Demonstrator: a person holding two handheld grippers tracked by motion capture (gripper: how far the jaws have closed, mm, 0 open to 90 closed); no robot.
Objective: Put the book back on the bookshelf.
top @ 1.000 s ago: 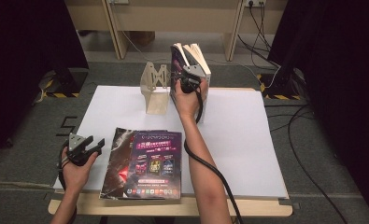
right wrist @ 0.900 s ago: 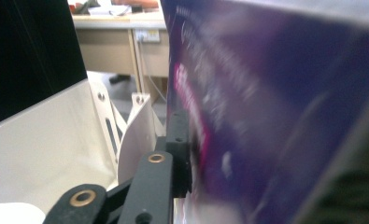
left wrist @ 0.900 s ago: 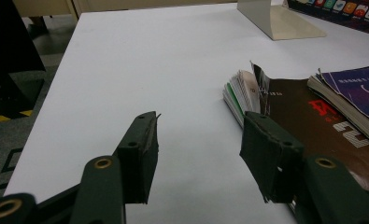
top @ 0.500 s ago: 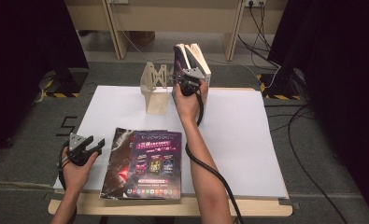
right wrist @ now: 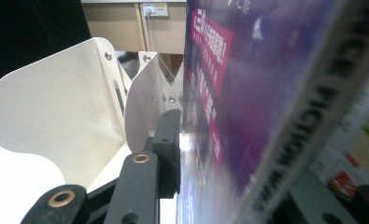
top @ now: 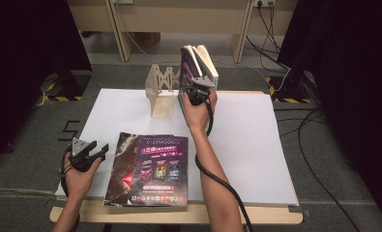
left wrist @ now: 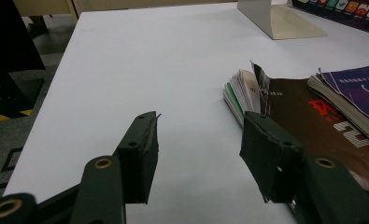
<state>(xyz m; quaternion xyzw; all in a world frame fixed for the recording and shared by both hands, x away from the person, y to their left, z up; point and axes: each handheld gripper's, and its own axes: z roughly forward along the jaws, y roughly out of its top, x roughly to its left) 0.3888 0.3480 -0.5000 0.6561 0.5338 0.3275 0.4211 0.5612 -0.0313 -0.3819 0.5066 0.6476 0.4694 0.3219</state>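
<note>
A thick book [top: 198, 63] with a purple cover [right wrist: 247, 93] stands upright at the back of the white table, next to a cream metal bookend [top: 162, 94]. My right gripper [top: 197, 91] is at the book's lower edge with the book between its jaws. They have just been opening, and the left finger [right wrist: 169, 149] stands a sliver off the cover. Near the front left, my left gripper [top: 97, 151] rests open and holds nothing [left wrist: 198, 135]. It sits beside a brown magazine [left wrist: 313, 121] that lies flat under a purple one [top: 162, 166].
The bookend's curved plates [right wrist: 56, 116] stand just left of the book. White paper [top: 256, 140] covers the tabletop, with wide bare room on the right. Cables run across the floor to the right, and wooden furniture legs stand behind the table.
</note>
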